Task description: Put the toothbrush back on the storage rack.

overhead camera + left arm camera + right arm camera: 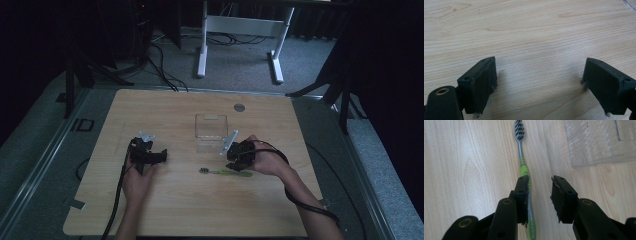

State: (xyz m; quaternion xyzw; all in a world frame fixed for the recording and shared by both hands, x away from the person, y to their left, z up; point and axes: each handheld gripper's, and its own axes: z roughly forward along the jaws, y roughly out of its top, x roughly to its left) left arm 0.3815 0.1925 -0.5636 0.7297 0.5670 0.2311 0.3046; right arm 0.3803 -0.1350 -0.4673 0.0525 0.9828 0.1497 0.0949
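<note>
Right gripper view gives you the detail that the high view lacks: your right gripper (539, 195) hangs over the toothbrush (524, 170), with the green and grey handle running just inside the left-hand jaw, touching or nearly touching it, and a clear gap to the other jaw. The jaws are parted and do not clamp the handle. The dark bristled head points away from you, and a corner of the clear plastic box (596, 145) sits to the upper right, apart from the brush.

From the high view you see the layout instead: the toothbrush (226, 172) lies flat on the table (200, 210), in front of the clear plastic box (211, 131) and just left of your right gripper (235, 161). Your left gripper (146, 156) sits well apart on the left side.

Your left gripper view shows its 2 jaws (539, 82) spread wide over bare wood grain, nothing between them.

The table is pale wood with rounded corners and a small round grey cap (239, 107) near its far edge. Beyond it, grey carpet, black cables and the white legs of a desk (240, 27) stand in a dim room.
</note>
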